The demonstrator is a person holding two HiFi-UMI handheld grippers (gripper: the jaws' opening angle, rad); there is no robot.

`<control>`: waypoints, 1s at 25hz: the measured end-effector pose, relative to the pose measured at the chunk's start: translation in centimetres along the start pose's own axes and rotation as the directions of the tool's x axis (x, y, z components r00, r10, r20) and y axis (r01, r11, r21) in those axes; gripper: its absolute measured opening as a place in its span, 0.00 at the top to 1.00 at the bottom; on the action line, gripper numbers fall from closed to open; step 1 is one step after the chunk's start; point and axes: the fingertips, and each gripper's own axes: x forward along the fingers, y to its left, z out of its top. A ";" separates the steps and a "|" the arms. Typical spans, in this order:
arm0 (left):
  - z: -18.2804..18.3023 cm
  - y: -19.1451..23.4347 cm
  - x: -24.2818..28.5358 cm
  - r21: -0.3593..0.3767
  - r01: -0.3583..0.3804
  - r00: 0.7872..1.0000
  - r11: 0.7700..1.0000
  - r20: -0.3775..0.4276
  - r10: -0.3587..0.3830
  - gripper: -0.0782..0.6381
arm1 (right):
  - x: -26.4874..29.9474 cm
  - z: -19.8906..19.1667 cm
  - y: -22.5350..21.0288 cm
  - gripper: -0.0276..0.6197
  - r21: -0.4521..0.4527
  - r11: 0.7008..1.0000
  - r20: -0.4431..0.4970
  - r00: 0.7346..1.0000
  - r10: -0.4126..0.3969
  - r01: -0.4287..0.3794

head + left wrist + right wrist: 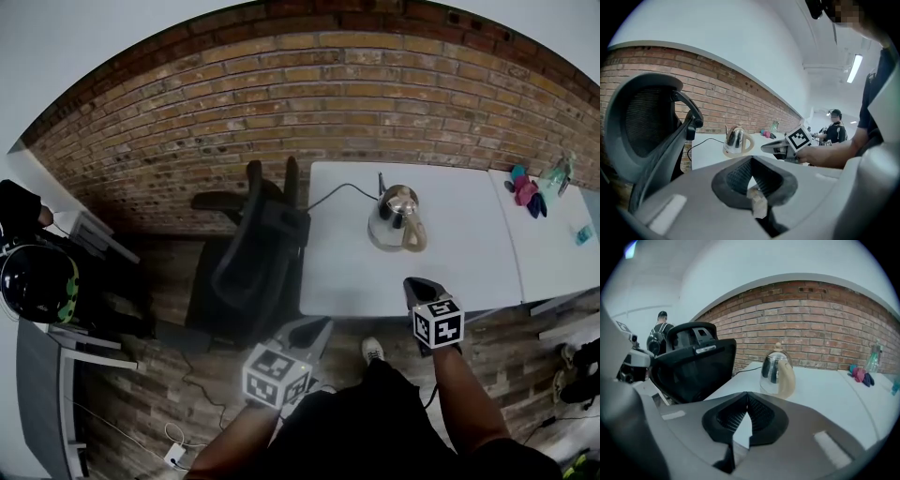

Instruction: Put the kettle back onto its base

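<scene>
We hold left tool (314,325) and right tool (419,285) closed, empty, back from the white counter (347,267): the beige-handled steel kettle (397,217) seems already docked.

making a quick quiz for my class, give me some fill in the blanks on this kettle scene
1. The kettle stands on a white ____.
2. Behind the table runs a wall made of ____.
3. In the head view, the black chair stands to the ____ of the table.
4. The right gripper has its jaws ____, with nothing between them.

Missing words: table; brick; left; shut
</scene>
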 end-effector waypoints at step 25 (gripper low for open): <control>0.4 -9.4 3.6 0.014 0.126 0.991 0.992 0.040 -0.127 0.89 | -16.0 0.2 7.7 0.92 0.045 0.987 0.201 0.969 0.140 -0.152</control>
